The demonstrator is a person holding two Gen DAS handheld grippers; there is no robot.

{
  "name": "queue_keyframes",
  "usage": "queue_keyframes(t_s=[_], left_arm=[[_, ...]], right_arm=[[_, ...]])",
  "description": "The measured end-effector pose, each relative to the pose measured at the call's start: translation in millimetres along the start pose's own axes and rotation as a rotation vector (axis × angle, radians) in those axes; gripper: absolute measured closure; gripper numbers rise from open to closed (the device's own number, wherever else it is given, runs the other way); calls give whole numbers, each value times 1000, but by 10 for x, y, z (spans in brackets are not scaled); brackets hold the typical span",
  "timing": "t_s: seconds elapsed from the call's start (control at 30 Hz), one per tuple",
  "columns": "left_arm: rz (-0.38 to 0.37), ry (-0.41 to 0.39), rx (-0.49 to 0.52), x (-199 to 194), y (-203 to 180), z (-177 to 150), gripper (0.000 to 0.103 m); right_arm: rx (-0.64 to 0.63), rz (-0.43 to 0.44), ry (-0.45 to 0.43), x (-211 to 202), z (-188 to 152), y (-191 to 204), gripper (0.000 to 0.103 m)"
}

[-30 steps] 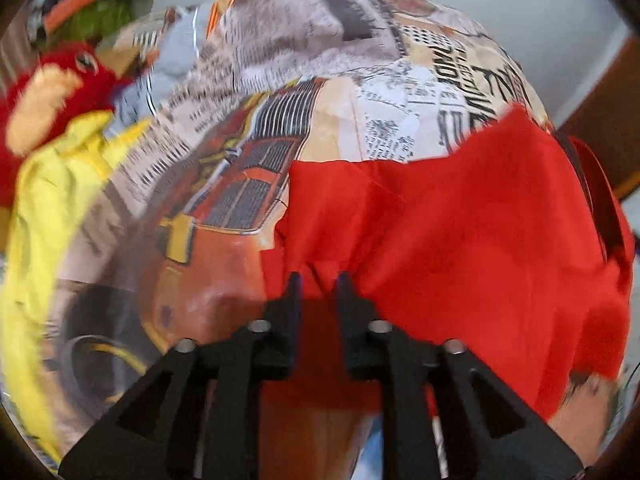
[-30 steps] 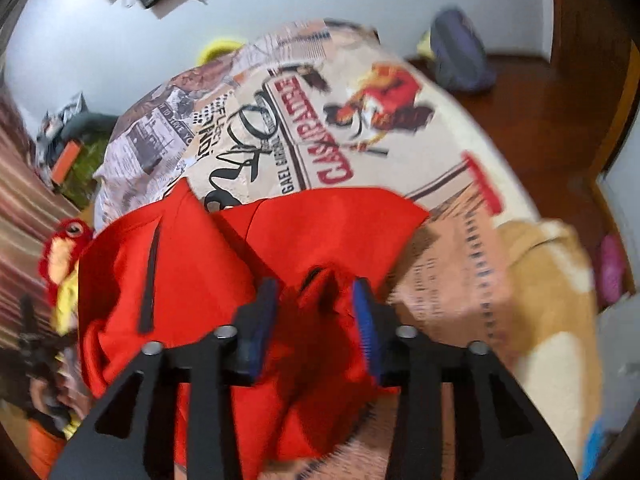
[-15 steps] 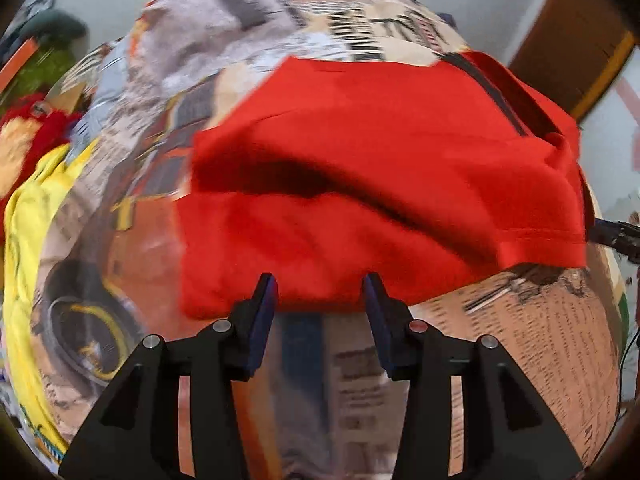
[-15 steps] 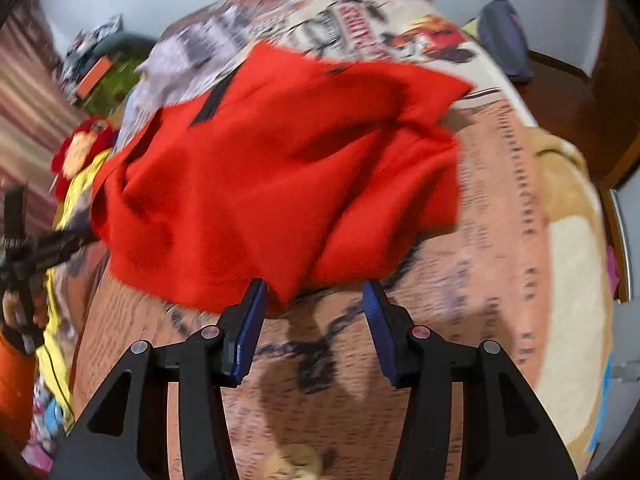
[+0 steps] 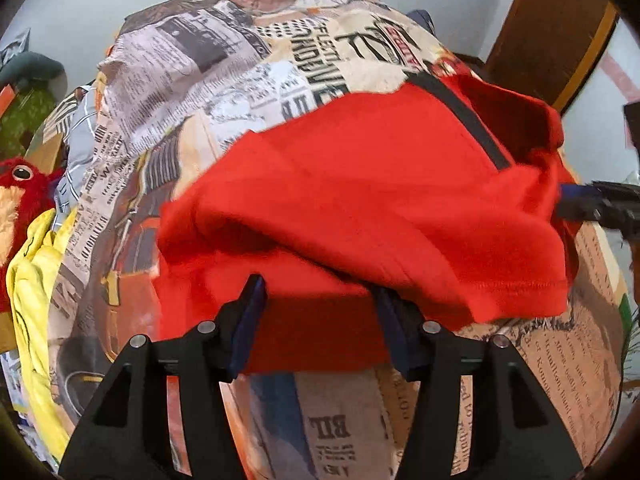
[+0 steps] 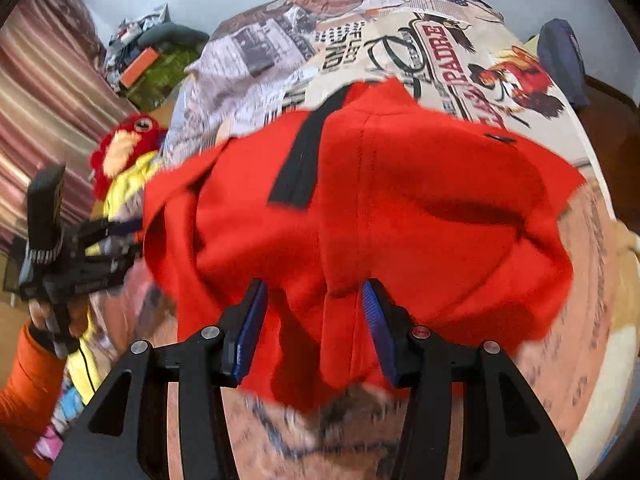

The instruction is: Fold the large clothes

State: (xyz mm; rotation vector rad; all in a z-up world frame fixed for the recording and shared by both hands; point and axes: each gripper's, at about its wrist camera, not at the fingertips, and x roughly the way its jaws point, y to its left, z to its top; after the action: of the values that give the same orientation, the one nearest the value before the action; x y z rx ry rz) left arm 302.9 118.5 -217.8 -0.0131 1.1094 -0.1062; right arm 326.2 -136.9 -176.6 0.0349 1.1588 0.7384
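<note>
A red garment [image 5: 360,208] with a black stripe lies bunched on a bed covered by a newspaper-print blanket [image 5: 224,64]; it also shows in the right wrist view [image 6: 400,208]. My left gripper [image 5: 320,300] is open, its jaws wide apart at the garment's near edge, with red cloth lying between them. My right gripper [image 6: 314,300] is open too, its blue-padded jaws astride a hanging fold of the garment. The right gripper's tip shows at the garment's right edge in the left wrist view [image 5: 600,204]. The left gripper shows at the garment's left edge in the right wrist view [image 6: 80,256].
A yellow garment [image 5: 36,280] and a red plush toy [image 5: 20,184] lie at the bed's left side. A dark bag [image 6: 560,60] sits on the floor beyond the bed. A wooden door [image 5: 548,28] stands at the right. A striped curtain [image 6: 44,92] hangs at the left.
Both grippers let go of the red garment and opened wide. The garment dropped onto the blanket in a bunched heap. Both grippers pulled back, then came close to its near edges again.
</note>
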Motion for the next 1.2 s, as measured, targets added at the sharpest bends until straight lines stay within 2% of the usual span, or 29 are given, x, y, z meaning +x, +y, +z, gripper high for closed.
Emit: queue_keyframes(t_s=[0.1, 0.2, 0.27, 0.33, 0.43, 0.5, 0.57, 0.6, 0.67, 0.7, 0.73, 0.83, 0.93, 1.03, 1.1, 1.2], left_arm=[[5, -19, -12, 51, 92, 111, 47], [32, 11, -1, 290, 141, 214, 45], [31, 53, -43, 544, 236, 316, 43], [14, 46, -87, 641, 315, 399, 38], [82, 5, -141, 708, 445, 575, 37], [100, -4, -190, 775, 573, 680, 37], [145, -8, -236, 827, 692, 752, 37], [218, -12, -250, 855, 763, 797, 37], [304, -16, -251, 871, 852, 822, 37], [323, -13, -264, 866, 903, 816, 37], [319, -13, -279, 845, 940, 795, 37], [232, -11, -316, 731, 1003, 642, 37], [155, -3, -297, 615, 925, 448, 37], [106, 14, -253, 522, 774, 169, 36], [118, 27, -206, 504, 680, -40, 34], [152, 7, -182, 481, 655, -298, 22]], right_arm=[[25, -17, -38, 46, 275, -102, 57], [119, -47, -70, 128, 638, -360, 57], [190, -88, -98, 127, 791, -534, 57], [249, -146, -143, 57, 874, -683, 57], [269, -189, -219, -168, 824, -804, 57], [268, -198, -236, -303, 726, -856, 57], [258, -189, -226, -361, 626, -881, 57], [241, -187, -211, -379, 535, -855, 57], [199, -198, -174, -337, 455, -796, 57], [163, -209, -153, -304, 380, -730, 57], [138, -215, -140, -276, 334, -691, 57], [59, -223, -87, -80, 209, -584, 57], [13, -288, -40, 190, 127, -547, 56], [19, -304, -77, 212, 39, -596, 50], [32, -326, -88, 158, -7, -639, 47], [37, -359, -91, 66, -126, -716, 47]])
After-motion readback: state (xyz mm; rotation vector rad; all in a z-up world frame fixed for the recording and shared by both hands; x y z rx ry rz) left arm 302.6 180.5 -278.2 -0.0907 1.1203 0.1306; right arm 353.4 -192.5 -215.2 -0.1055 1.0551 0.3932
